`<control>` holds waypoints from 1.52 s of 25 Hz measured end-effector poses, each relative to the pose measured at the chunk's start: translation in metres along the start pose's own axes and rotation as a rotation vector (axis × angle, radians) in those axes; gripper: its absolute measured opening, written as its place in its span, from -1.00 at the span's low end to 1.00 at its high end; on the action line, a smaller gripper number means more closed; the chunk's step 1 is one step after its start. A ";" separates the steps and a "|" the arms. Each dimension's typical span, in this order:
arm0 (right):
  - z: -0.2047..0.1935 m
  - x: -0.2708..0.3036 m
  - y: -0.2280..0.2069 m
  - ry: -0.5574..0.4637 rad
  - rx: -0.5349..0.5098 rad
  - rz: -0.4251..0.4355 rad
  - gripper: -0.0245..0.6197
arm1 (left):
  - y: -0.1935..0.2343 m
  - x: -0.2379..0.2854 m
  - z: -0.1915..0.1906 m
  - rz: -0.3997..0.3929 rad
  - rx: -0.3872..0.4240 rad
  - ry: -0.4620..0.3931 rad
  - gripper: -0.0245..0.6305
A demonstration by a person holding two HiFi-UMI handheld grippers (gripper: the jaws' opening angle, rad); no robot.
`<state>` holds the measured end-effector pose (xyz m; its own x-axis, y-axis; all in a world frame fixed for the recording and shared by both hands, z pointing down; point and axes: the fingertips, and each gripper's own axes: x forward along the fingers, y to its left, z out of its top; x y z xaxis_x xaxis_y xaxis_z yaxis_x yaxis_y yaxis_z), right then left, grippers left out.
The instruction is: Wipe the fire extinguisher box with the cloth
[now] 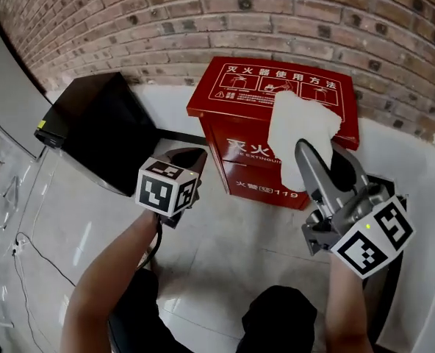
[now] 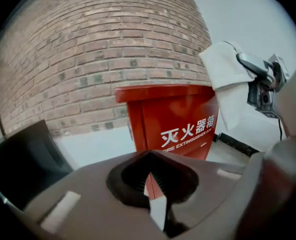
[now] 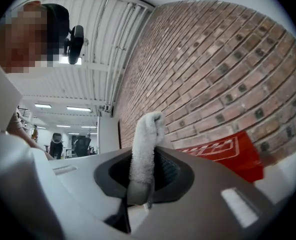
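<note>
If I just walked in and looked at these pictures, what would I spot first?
The bright red fire extinguisher box would jump out first, standing on the floor against the brick wall. Next you'd notice the white cloth, pinched in the right hand-held gripper and held up close to the box's top. A big black box sits to its left.

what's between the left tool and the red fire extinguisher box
Head view: only bare pale tiled floor separates left tool from red metal fire extinguisher box.
</note>
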<state>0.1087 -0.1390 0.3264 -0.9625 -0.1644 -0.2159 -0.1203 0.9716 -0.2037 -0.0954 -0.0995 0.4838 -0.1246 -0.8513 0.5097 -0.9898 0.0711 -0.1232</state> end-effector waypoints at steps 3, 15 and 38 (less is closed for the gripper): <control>-0.042 0.057 0.043 0.068 -0.004 0.039 -0.68 | 0.044 0.006 -0.023 -0.041 -0.057 0.005 -0.93; -0.248 0.236 0.076 0.497 0.065 -0.311 -0.67 | 0.201 0.020 -0.086 -0.230 0.006 0.117 -0.93; -0.462 0.213 -0.006 0.408 0.508 -0.999 -0.67 | 0.180 0.152 -0.196 -0.590 0.104 0.324 -0.93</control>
<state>-0.2075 -0.1009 0.7227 -0.5152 -0.6541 0.5538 -0.8385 0.2507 -0.4839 -0.3057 -0.1142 0.7056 0.4039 -0.5324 0.7439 -0.8885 -0.4218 0.1806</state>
